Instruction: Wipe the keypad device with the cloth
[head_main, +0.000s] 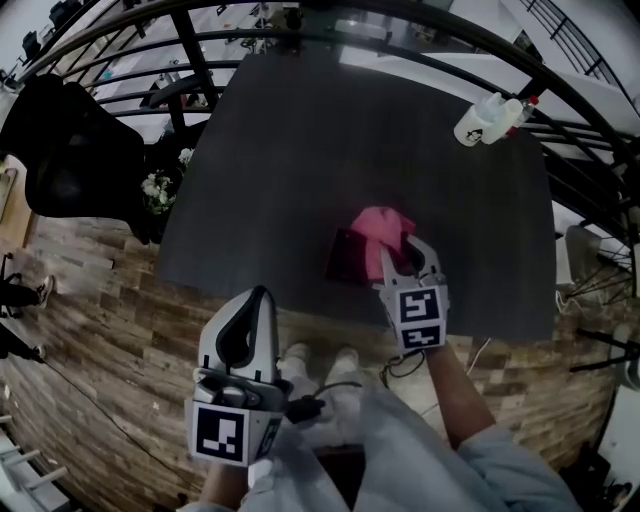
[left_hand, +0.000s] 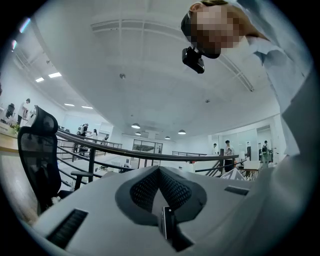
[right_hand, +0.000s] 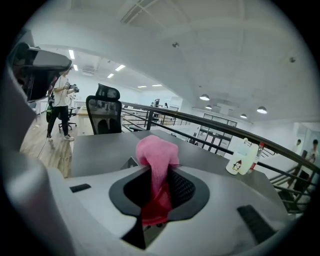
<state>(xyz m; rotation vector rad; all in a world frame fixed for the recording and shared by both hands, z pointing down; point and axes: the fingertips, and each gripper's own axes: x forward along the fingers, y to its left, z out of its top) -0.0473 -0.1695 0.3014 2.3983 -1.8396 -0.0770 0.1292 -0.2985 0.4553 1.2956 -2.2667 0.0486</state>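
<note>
now: right gripper (right_hand: 158, 176) jaws clamped on the pink cloth (head_main: 381, 228), which bunches out past the tips. the cloth sits over the right part of the keypad device (head_main: 346, 258), a dark flat slab near the near edge of the grey table (head_main: 300, 140). left gripper (left_hand: 159, 171) jaws together, nothing between them, held off the table and pointing up at the ceiling.

judgement: cloth is in hand and at the device, so wiping is starting or under way; how much surface is done cannot be told.

writing: none legible. the white bottle (head_main: 489, 119) at the far right bears a small cartoon figure; the gripper cubes carry only square markers.
</note>
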